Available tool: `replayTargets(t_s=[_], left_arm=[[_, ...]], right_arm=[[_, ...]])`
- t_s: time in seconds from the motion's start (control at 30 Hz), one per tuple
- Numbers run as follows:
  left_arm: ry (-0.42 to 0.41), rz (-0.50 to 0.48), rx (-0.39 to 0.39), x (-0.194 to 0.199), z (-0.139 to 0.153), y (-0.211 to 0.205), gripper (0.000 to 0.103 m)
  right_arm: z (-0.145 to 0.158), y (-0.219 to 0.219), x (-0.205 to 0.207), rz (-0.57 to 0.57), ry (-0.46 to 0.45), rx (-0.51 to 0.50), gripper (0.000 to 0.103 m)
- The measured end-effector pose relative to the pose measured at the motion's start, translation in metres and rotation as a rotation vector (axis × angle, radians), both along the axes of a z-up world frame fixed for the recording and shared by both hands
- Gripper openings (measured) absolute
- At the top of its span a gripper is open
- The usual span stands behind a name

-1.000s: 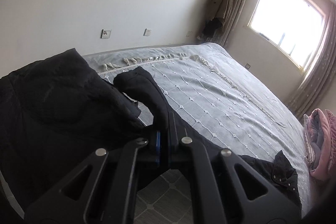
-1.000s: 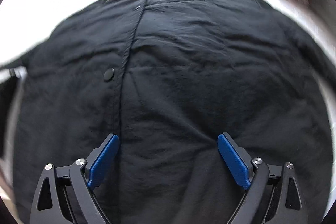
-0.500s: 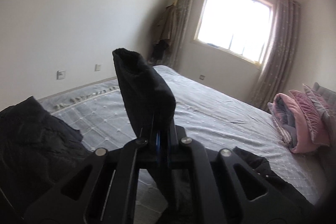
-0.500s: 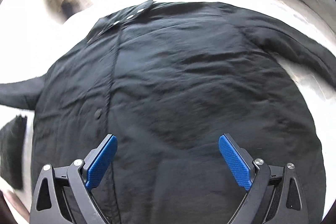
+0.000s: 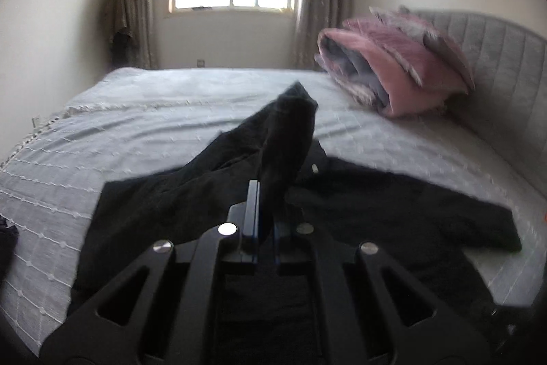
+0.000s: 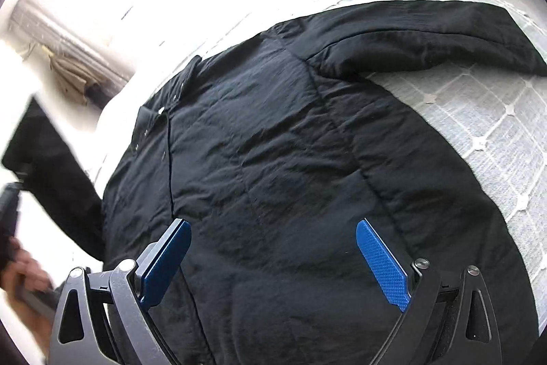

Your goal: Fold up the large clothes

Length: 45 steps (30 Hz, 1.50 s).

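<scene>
From my left wrist view, my left gripper [image 5: 263, 211] has its fingers pinched tight on the cuff end of the black padded jacket's left sleeve [image 5: 287, 139], which rises from the grip and droops forward over the jacket's collar area. The black padded jacket [image 5: 393, 204] itself lies spread on the grey quilted bedspread [image 5: 136, 125], its other sleeve stretched out to the right, with the folded pink and grey blanket [image 5: 386, 74] resting well beyond it against the grey upholstered headboard [image 5: 506, 64]. I judge the step in hand is laying this sleeve across the body of the jacket, so I should carry the cuff low and level, let the sleeve settle flat from shoulder to cuff without twisting, and let go only once the cuff rests on the fabric. From my right wrist view, my right gripper [image 6: 273, 265] hangs just above the jacket's lower front with its blue-padded fingers [image 6: 383, 265] spread wide and holding nothing. The snap placket [image 6: 167, 159] runs up on the left side, and the right sleeve [image 6: 427, 33] lies out on the bedspread, apart from the body. I would press this gripper lightly on the body to stop it sliding as the left sleeve comes over. The risk, I think, is the slippery shell bunching at the shoulder.
</scene>
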State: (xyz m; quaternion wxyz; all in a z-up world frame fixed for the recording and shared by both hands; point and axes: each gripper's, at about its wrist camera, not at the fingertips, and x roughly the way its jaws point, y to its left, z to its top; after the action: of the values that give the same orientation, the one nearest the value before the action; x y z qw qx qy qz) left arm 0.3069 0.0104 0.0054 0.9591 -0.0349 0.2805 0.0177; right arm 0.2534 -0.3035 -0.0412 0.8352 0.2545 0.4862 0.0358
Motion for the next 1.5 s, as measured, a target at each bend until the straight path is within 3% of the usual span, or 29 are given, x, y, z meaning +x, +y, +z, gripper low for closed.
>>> replayTargets(t_s=[0.13,0.23,0.37,0.53,0.67,0.9,1.0,1.23,1.4,1.43,1.47,1.5], left_arm=[[0.208,-0.053,0.135,0.013,-0.075,-0.043,0.011],[0.256,-0.101,0.206,0.009,-0.098,-0.056,0.026],[0.26,-0.177,0.167,0.002,-0.084,-0.055,0.049],[0.221,-0.254,0.127,-0.016,-0.052,-0.056,0.061],[0.219,-0.248,0.023,-0.02,-0.04,-0.042,0.064],[0.326,-0.045,-0.009,0.0,-0.056,0.02,0.064],[0.333,-0.016,-0.025,-0.003,-0.059,0.031,0.064],[0.383,-0.143,0.034,0.032,-0.063,-0.05,0.064],[0.486,-0.088,0.124,0.09,-0.084,-0.101,0.064],[0.511,-0.068,0.166,0.101,-0.092,-0.108,0.062],[0.518,-0.049,0.208,0.105,-0.096,-0.112,0.03],[0.507,-0.021,0.25,0.109,-0.1,-0.116,0.012]], right_arm=[[0.0,-0.012,-0.002,-0.029,0.002,0.031,0.099],[-0.002,-0.019,-0.003,-0.034,0.013,0.062,0.098],[-0.002,-0.025,-0.003,-0.052,0.009,0.097,0.098],[-0.003,-0.035,-0.005,-0.087,0.009,0.124,0.099],[-0.005,-0.039,-0.005,-0.108,0.014,0.136,0.099],[-0.005,-0.035,-0.004,-0.081,0.014,0.126,0.099],[-0.006,-0.037,-0.002,-0.096,0.017,0.132,0.099],[-0.007,-0.031,-0.001,-0.081,0.019,0.124,0.099],[-0.009,-0.037,-0.002,-0.096,0.025,0.123,0.098],[-0.009,-0.039,-0.002,-0.1,0.026,0.124,0.098],[-0.009,-0.041,-0.002,-0.104,0.026,0.127,0.098],[-0.009,-0.042,-0.002,-0.106,0.025,0.128,0.098]])
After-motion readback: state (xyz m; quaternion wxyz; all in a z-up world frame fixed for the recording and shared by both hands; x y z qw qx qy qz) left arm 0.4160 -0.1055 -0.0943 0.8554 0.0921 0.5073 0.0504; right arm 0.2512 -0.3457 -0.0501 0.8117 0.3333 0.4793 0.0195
